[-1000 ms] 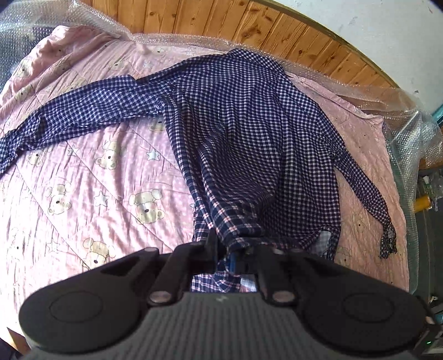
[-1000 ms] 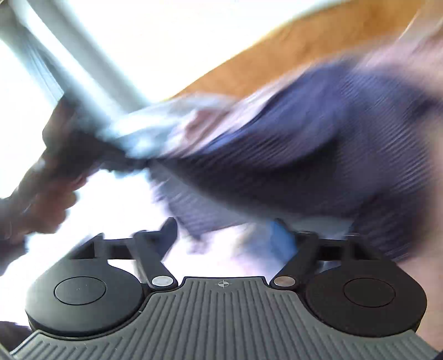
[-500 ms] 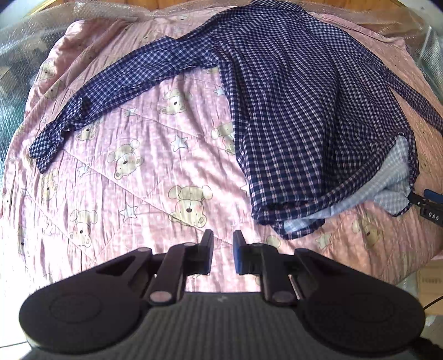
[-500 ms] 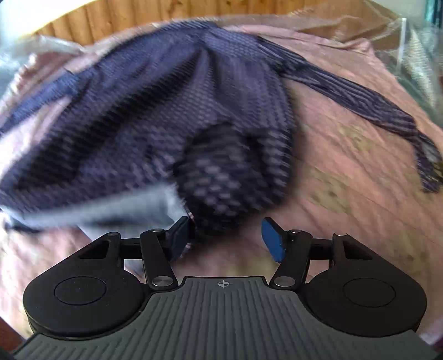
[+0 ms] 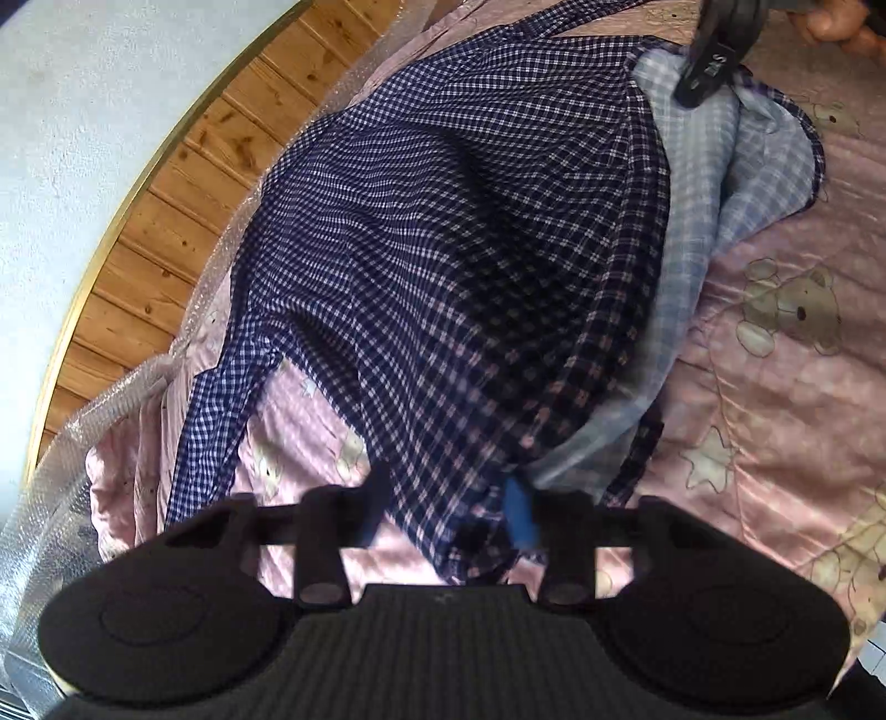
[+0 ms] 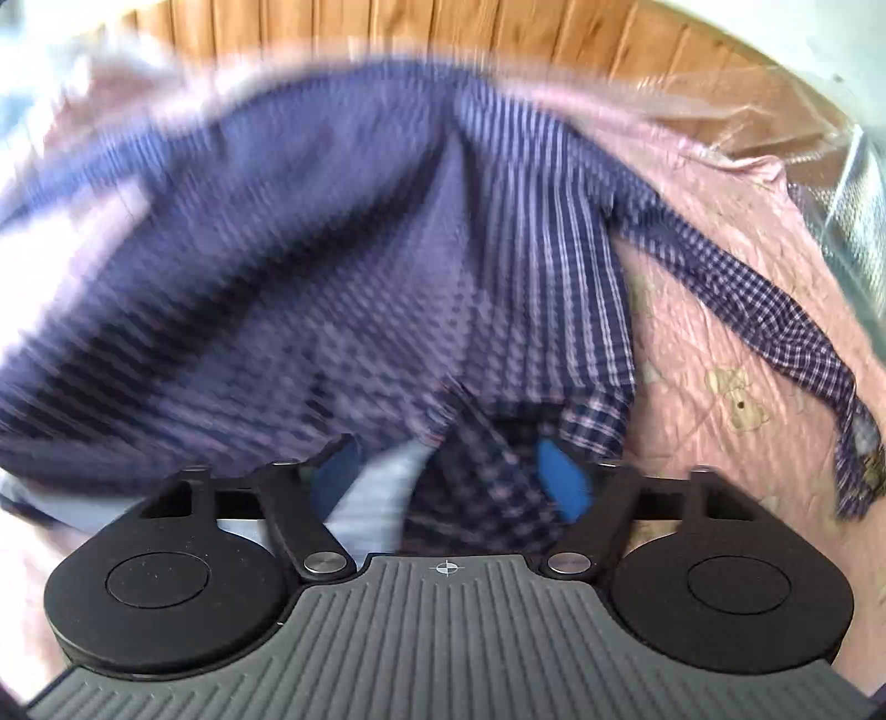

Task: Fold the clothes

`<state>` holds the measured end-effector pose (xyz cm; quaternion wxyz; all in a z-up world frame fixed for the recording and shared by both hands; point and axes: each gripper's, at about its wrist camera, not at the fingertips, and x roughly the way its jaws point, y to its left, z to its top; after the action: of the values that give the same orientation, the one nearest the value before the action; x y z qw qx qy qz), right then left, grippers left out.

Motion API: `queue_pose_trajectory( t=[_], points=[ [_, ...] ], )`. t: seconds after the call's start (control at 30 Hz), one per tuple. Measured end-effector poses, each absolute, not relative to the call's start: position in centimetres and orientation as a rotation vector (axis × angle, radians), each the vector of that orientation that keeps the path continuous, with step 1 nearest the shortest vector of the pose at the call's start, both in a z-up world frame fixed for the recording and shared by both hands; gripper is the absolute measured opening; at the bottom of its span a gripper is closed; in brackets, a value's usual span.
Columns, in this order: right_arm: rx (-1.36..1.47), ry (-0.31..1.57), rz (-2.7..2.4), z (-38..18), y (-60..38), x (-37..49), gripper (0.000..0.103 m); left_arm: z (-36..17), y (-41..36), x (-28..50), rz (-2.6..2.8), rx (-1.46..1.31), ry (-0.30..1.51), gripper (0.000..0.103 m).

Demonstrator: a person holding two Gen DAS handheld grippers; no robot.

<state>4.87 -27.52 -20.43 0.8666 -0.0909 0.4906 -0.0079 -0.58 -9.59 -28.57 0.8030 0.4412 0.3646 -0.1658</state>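
Observation:
A navy and white checked shirt [image 5: 470, 232] lies spread on the pink bear-print quilt [image 5: 775, 387]. My left gripper [image 5: 448, 498] is open, its jaws wide apart on either side of a bunched corner of the shirt hem. My right gripper [image 6: 451, 471] is open too, with hem fabric lying between its blue pads [image 6: 562, 479]; this view is blurred. The right gripper also shows in the left wrist view [image 5: 714, 55], at the shirt's far hem where the pale inside is turned up. One sleeve [image 6: 775, 327] trails to the right.
A wooden headboard [image 5: 183, 194] and a white wall [image 5: 83, 111] run behind the bed. Bubble wrap [image 5: 50, 498] lines the quilt's edge. A hand [image 5: 836, 25] shows at the top right in the left wrist view.
My left gripper let go of the hem, opened, then moved back over a hem corner with its jaws wider. My right gripper stayed open and moved onto the hem on its side.

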Motion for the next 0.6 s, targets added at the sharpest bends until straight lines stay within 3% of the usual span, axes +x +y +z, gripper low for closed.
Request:
queue_pose_trajectory(
  t=[0.03,0.1,0.17,0.27,0.4,0.53,0.6],
  points=[
    [-0.171,1.009,-0.052,-20.0,-29.0,4.0,0.0,-27.5,-9.5,-0.6,-0.364,0.911,0.752,0.006],
    [-0.102,0.95,-0.136,-18.4,-32.4,1.0,0.0,-24.6,-8.7,-1.4,-0.43,0.803,0.69,0.012],
    [-0.021,0.924,-0.213,-17.4,-35.8,-3.3,0.0,-23.3,-8.1,-2.2,-0.463,0.752,0.679,0.028],
    [0.079,0.951,-0.266,-18.8,-38.2,-6.4,0.0,-25.6,-7.8,-2.6,-0.384,0.785,0.733,0.047],
    [0.188,0.972,-0.327,-20.2,-40.5,-9.4,0.002,-29.2,-7.9,-2.6,-0.262,0.809,0.855,0.047],
    [0.223,0.923,-0.332,-19.6,-39.7,-9.4,0.014,-30.6,-8.8,-3.7,-0.253,0.804,0.856,0.06],
    [0.231,0.919,-0.319,-19.8,-39.6,-9.3,0.016,-31.0,-9.7,-3.2,-0.243,0.837,0.847,0.061]
  ],
)
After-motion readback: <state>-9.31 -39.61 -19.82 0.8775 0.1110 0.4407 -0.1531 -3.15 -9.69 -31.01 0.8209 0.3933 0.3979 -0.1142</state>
